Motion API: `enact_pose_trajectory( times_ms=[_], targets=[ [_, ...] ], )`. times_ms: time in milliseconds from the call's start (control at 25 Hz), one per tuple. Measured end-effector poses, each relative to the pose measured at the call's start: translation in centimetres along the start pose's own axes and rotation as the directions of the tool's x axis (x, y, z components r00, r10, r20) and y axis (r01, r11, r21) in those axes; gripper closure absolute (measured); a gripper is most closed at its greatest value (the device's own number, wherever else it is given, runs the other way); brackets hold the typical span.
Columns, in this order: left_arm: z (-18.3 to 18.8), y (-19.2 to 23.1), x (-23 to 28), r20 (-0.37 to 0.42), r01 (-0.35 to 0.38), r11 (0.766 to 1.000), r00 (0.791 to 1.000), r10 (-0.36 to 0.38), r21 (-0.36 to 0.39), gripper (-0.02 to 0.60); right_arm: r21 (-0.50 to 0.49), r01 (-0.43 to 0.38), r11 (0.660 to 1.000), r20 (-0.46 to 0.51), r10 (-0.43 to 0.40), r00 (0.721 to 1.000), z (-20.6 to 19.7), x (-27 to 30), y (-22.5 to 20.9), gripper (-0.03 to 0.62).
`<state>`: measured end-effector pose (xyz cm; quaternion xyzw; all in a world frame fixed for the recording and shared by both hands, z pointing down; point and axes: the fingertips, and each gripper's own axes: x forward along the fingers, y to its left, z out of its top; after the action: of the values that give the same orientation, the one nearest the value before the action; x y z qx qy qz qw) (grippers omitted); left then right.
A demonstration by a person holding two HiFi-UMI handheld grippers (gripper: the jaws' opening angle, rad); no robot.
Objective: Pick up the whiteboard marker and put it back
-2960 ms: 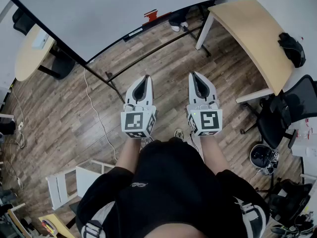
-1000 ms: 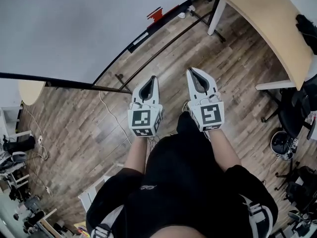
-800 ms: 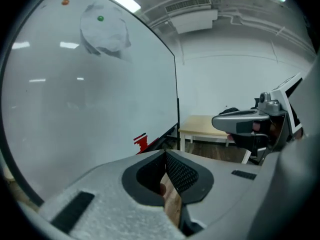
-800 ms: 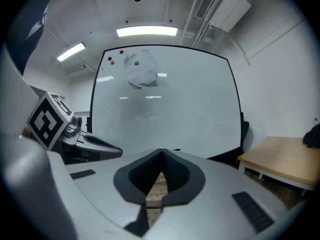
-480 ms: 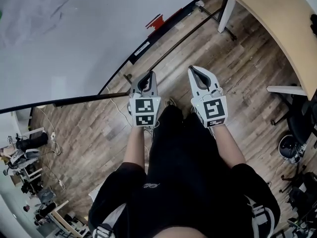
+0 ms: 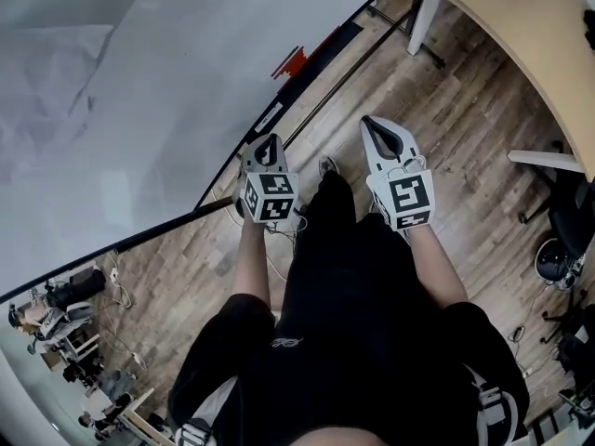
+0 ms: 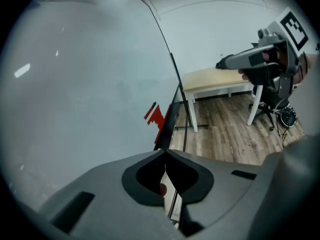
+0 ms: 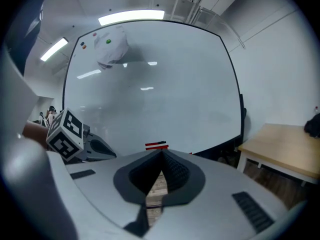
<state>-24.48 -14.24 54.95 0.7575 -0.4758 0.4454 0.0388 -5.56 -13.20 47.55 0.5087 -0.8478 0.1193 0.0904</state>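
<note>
Whiteboard marker [image 6: 289, 62] at board [image 6: 139, 82] bottom edge, left gripper [image 6: 270, 142], right gripper [image 6: 371, 123] both closed

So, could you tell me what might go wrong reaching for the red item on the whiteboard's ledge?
Both the left gripper and right gripper are shut and empty, so they could knock the red item off the black ledge instead of grasping it. It lies close against the white whiteboard, which a jaw might strike.

The red item [image 6: 289, 61] at the whiteboard [image 6: 139, 82] is unidentifiably small.
</note>
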Motion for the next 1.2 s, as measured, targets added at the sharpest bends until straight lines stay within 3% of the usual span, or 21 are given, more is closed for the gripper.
enact_pose_trajectory(
  times_ms=[200, 440, 560, 960, 1200],
  targets=[
    [-1.1, 1.7, 4.2, -0.085, 0.073, 0.997, 0.994, -0.07, 0.034, 0.575, -0.006, -0.047, 0.999, 0.005, 0.047, 0.999, 0.6, 3.9, 0.1, 0.592],
    [-3.6, 2.4, 8.1, -0.236, 0.126, 0.985, 0.967, -0.096, 0.116, 0.571, 0.02, -0.074, 0.997, -0.021, 0.074, 0.997, -0.8, 6.4, 0.5, 0.592],
    [-4.1, 2.8, 9.3, -0.273, 0.13, 0.984, 0.958, -0.093, 0.123, 0.513, 0.029, -0.078, 0.997, -0.038, 0.079, 0.996, -1.5, 6.8, 0.3, 0.592],
    [-5.7, 2.7, 11.9, -0.395, 0.197, 0.964, 0.912, -0.114, 0.177, 0.511, 0.06, -0.039, 0.997, -0.055, 0.042, 0.998, -2.5, 6.9, -1.2, 0.592],
    [-5.9, 2.5, 12.2, -0.416, 0.192, 0.957, 0.905, -0.088, 0.216, 0.508, 0.072, -0.025, 0.997, -0.055, 0.028, 0.998, -2.7, 6.7, -1.3, 0.592]
  ],
)
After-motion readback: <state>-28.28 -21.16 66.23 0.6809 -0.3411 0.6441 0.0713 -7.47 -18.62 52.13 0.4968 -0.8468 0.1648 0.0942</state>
